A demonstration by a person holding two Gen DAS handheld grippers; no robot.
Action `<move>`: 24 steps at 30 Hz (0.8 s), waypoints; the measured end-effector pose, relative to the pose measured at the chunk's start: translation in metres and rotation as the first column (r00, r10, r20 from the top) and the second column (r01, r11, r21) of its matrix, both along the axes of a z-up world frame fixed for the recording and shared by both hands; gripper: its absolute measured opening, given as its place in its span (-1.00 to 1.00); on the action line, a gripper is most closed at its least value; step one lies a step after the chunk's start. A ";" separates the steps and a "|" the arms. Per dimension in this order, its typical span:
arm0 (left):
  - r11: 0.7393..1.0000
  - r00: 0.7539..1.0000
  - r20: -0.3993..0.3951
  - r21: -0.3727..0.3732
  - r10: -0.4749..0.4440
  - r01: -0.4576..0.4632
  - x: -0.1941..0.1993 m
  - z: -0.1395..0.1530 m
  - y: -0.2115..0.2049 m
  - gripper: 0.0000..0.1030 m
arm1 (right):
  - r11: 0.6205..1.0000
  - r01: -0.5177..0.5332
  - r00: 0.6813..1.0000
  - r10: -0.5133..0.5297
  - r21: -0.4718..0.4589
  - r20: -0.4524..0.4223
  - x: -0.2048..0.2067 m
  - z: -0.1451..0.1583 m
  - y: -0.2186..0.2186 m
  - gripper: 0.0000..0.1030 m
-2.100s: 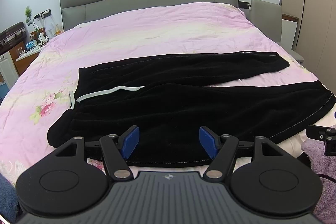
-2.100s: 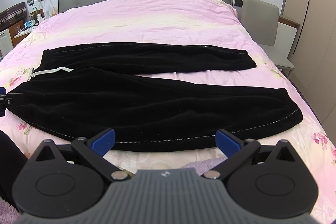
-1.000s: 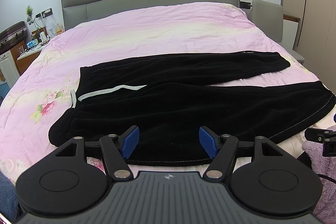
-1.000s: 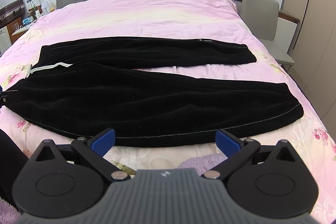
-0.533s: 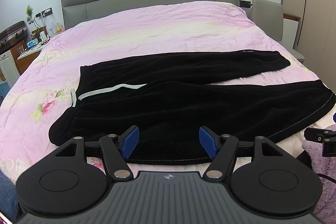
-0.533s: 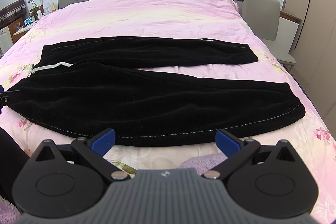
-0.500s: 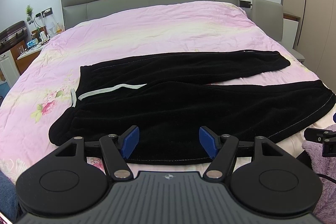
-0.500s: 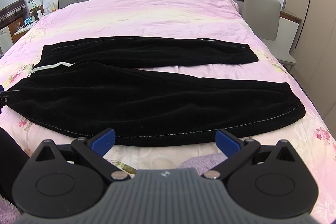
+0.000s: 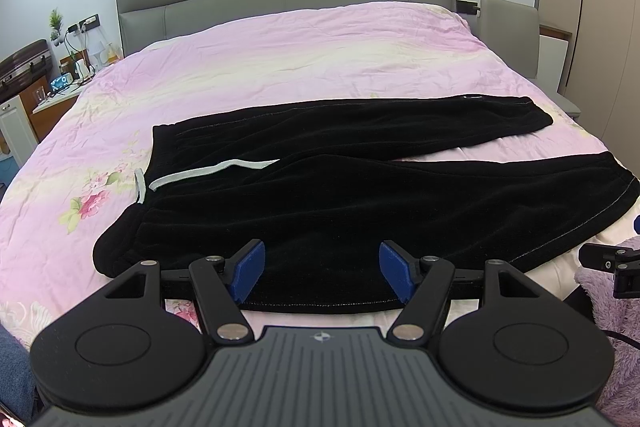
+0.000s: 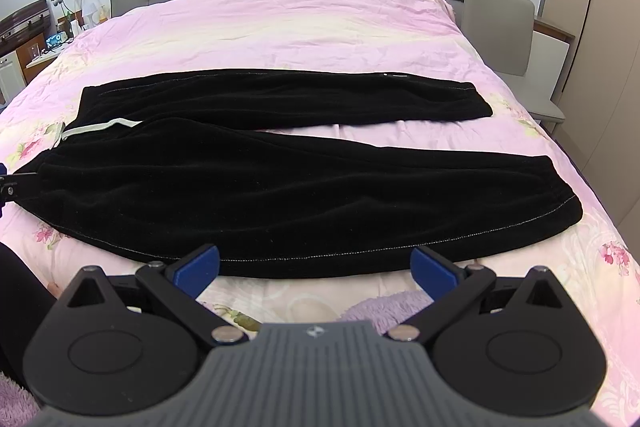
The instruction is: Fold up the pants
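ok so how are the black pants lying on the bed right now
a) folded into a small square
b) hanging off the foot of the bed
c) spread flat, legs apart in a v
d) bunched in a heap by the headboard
c: the black pants lie flat across the pink bedspread, with pink cover showing between the two legs toward the cuffs.

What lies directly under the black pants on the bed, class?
The black pants lie flat on a pink floral bedspread, which shows all around them and in the gap between the legs. Whatever the bedspread's pattern does beneath the fabric is covered.
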State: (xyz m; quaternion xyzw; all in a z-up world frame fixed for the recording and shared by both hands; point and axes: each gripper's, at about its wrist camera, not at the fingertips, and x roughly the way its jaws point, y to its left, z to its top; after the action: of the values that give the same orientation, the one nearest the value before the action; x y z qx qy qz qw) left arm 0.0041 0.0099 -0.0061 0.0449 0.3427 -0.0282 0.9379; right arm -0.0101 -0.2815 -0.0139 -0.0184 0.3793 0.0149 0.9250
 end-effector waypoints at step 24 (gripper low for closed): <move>0.934 0.963 -0.093 0.238 -0.253 0.268 0.057 -0.016 0.059 0.34 | 0.977 -0.096 0.995 0.088 -0.189 -0.050 0.080 -0.033 -0.084 0.37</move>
State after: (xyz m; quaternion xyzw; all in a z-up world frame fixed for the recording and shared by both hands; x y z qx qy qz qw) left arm 0.0608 0.0690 -0.0220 0.2061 0.3630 -0.1104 0.9020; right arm 0.0695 -0.3651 -0.0465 -0.1243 0.3968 0.0216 0.9092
